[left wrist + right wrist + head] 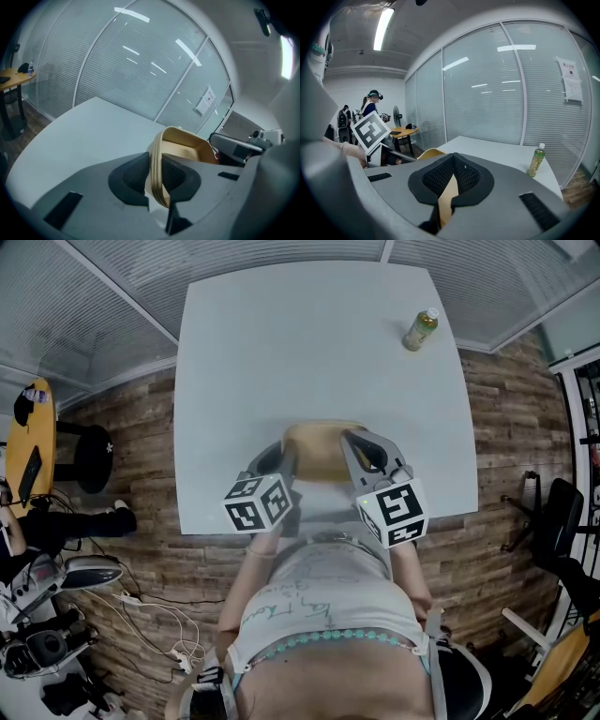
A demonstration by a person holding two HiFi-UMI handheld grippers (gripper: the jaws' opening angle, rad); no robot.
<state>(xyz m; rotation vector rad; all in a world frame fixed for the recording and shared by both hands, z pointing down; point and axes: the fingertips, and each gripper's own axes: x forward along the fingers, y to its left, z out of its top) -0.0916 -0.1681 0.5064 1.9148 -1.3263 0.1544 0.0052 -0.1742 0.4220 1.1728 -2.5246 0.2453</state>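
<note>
Left gripper (157, 177): Its jaws are squeezed shut on one thin side of the tan tray (187, 146). The rim is pinched tight between the two black pads.
Right gripper (451, 182): Its jaws are closed tight on the other side of the tan tray. Only a strip of tan shows between the pads.
Tan tray: It hangs between the two grippers, over the near edge of the white table (319, 352). It is tipped a bit, with its open side up. I cannot tell if it touches the table top.
Green bottle (421, 330): It stands up straight near the far right corner of the white table, well apart from the tray. It has a white cap.
Round wooden table (33, 442): It stands on the floor, well off to the left of the white table.
Person far off (370, 102): This person stands past the left side of the white table, near the round one.
Glass walls (487, 89): They have blinds and run just behind the far edge of the white table.
Floor (506, 427): Brown wood planks lie all around the white table.
</note>
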